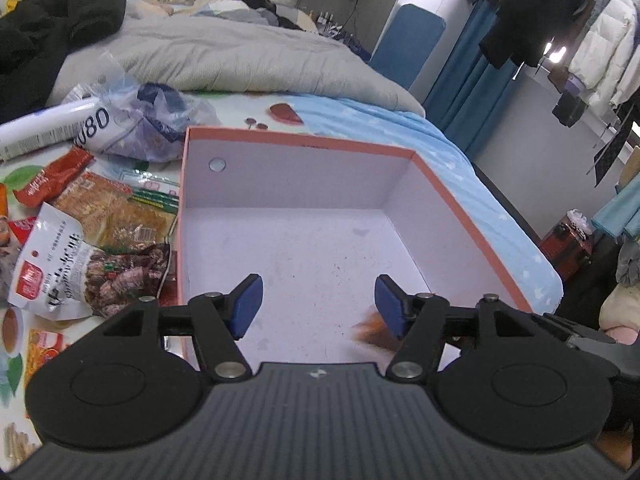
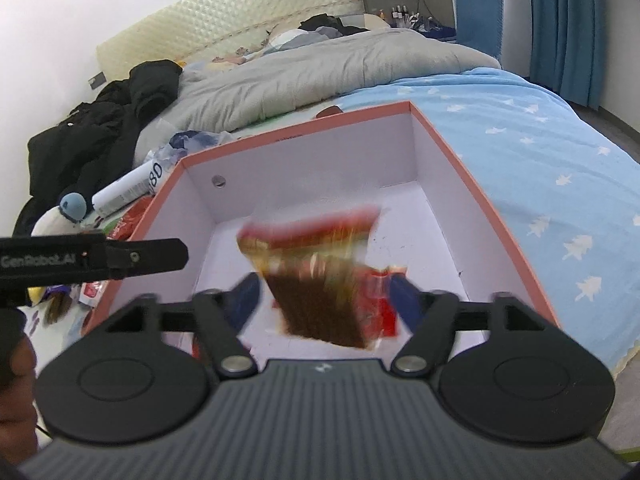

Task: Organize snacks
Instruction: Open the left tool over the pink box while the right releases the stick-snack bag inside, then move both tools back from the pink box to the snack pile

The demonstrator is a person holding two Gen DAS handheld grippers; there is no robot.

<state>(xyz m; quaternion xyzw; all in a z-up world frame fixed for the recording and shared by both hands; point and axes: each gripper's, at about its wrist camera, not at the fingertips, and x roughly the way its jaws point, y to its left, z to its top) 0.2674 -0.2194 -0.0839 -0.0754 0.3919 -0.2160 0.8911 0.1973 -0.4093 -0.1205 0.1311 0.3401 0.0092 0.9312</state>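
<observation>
An open box (image 1: 304, 145) with an orange rim and white inside stands on the bed; it also shows in the right wrist view (image 2: 440, 132). My left gripper (image 1: 318, 304) is open and empty over the box's near part. My right gripper (image 2: 326, 298) is open over the box. A blurred red and brown snack packet (image 2: 320, 276) hangs between its fingers, apart from both, in the air above the box floor. A blurred orange-brown patch (image 1: 370, 330) shows by my left gripper's right finger. Several snack packets (image 1: 92, 216) lie left of the box.
A white tube (image 1: 52, 128) and a crumpled plastic bag (image 1: 152, 120) lie behind the packets. A grey quilt (image 1: 224, 56) and black clothes (image 1: 52, 28) cover the far bed. The light blue sheet (image 2: 540, 168) runs right of the box. The left gripper's body (image 2: 92, 260) juts in.
</observation>
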